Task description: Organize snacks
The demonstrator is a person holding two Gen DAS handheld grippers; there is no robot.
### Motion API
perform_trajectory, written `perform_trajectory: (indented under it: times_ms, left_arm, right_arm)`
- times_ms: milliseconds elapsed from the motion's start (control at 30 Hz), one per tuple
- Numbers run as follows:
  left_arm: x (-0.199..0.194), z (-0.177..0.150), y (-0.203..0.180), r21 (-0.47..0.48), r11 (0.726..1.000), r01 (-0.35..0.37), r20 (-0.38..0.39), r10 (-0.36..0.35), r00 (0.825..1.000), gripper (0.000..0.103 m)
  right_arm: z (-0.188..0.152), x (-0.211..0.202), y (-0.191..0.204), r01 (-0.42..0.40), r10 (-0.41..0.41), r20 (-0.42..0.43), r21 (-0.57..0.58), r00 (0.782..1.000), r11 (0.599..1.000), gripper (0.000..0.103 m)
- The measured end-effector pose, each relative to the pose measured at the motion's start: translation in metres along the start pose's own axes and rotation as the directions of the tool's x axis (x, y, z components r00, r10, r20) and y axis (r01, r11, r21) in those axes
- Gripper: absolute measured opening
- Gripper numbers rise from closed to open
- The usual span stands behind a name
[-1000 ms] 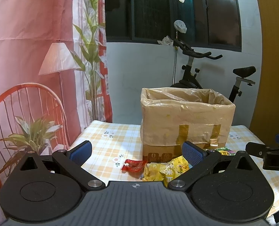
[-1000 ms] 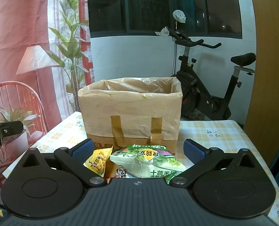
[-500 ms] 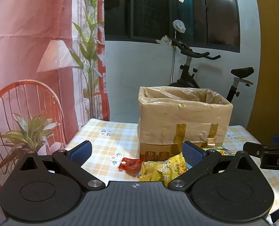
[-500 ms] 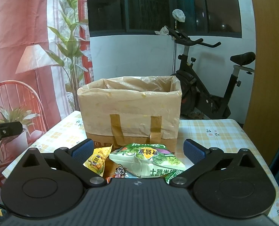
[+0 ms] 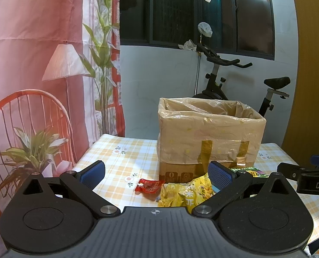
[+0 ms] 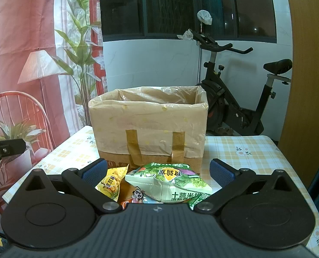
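Snack packets, a green packet (image 6: pixel 172 182), yellow packet (image 5: pixel 187 191) and red packet (image 5: pixel 148 186), lie on the desk (image 5: pixel 125 157) before the lined box (image 6: pixel 148 129), their likely destination; left claw (image 5: pixel 156 172) and right claw (image 6: pixel 158 171) hover spread wide, empty, ready to pick.

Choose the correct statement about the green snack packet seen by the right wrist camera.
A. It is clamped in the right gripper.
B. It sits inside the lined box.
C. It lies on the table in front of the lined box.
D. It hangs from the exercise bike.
C: the green snack packet lies on the table in front of the lined box, between the right gripper's open, empty fingers.
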State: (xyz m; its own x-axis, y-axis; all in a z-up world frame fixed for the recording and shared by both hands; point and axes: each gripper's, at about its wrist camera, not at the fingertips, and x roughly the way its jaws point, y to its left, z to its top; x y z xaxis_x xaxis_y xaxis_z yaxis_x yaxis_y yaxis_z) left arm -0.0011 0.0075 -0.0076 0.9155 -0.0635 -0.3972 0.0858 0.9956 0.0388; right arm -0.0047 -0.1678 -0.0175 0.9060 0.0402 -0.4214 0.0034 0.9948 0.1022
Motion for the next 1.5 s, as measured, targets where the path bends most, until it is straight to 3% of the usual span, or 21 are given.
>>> perform_trajectory:
  times_ms: [1133, 1300, 1500]
  left_arm:
    - [0.009, -0.002, 0.006, -0.023, 1.000, 0.018, -0.023, -0.018, 1.000, 0.103]
    - [0.028, -0.003, 0.022, -0.082, 0.996, 0.025, -0.023, -0.027, 0.999, 0.103]
    - [0.061, -0.013, 0.037, -0.176, 0.984, 0.031, -0.061, -0.043, 0.997, 0.102]
  right_arm:
    - [-0.002, 0.001, 0.000, -0.003, 0.003, -0.001, 0.001, 1.000, 1.000, 0.103]
    - [-0.008, 0.004, -0.009, -0.005, 0.004, 0.030, 0.012, 1.000, 1.000, 0.103]
    - [-0.019, 0.020, -0.020, 0.057, -0.056, 0.043, -0.018, 0.998, 0.998, 0.103]
